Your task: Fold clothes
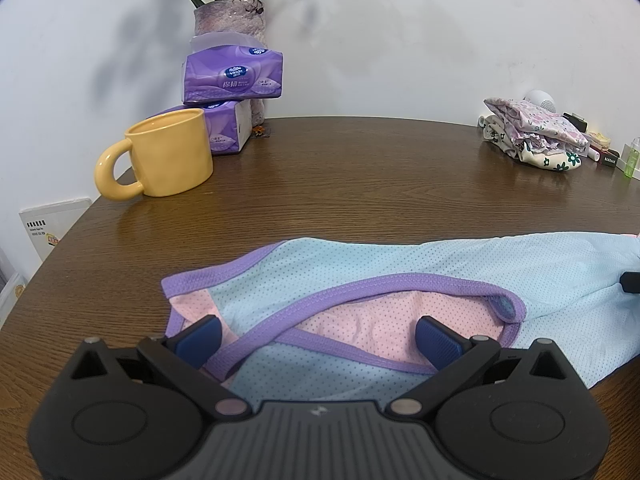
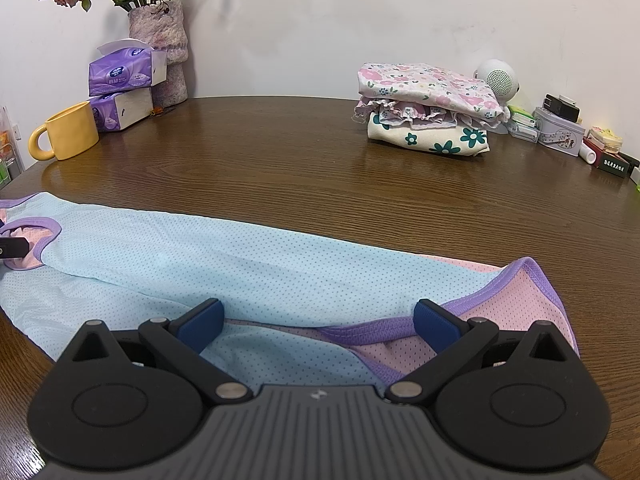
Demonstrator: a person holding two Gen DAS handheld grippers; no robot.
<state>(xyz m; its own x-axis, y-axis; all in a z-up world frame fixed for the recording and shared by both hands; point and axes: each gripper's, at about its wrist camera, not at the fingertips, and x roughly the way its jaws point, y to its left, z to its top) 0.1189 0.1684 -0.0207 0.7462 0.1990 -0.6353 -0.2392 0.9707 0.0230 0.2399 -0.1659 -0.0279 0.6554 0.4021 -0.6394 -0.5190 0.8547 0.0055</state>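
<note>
A light blue mesh garment (image 1: 360, 276) with purple trim and a pink lining lies flat along the near edge of the brown table (image 1: 340, 176). My left gripper (image 1: 318, 338) is open above its purple-edged opening at one end, blue pads wide apart over the cloth. The same garment (image 2: 224, 256) stretches across the right wrist view. My right gripper (image 2: 318, 326) stands open over the other end, where pink fabric and purple trim show. The tip of the left gripper (image 2: 12, 250) pokes in at the far left. Nothing is held in either one.
A yellow mug (image 1: 164, 156), two purple tissue packs (image 1: 234, 76) and a vase of dried flowers (image 1: 232, 20) stand at the back left. A stack of folded floral clothes (image 2: 432, 108) sits at the back right, beside a white speaker (image 2: 498, 78) and small boxes (image 2: 560, 130).
</note>
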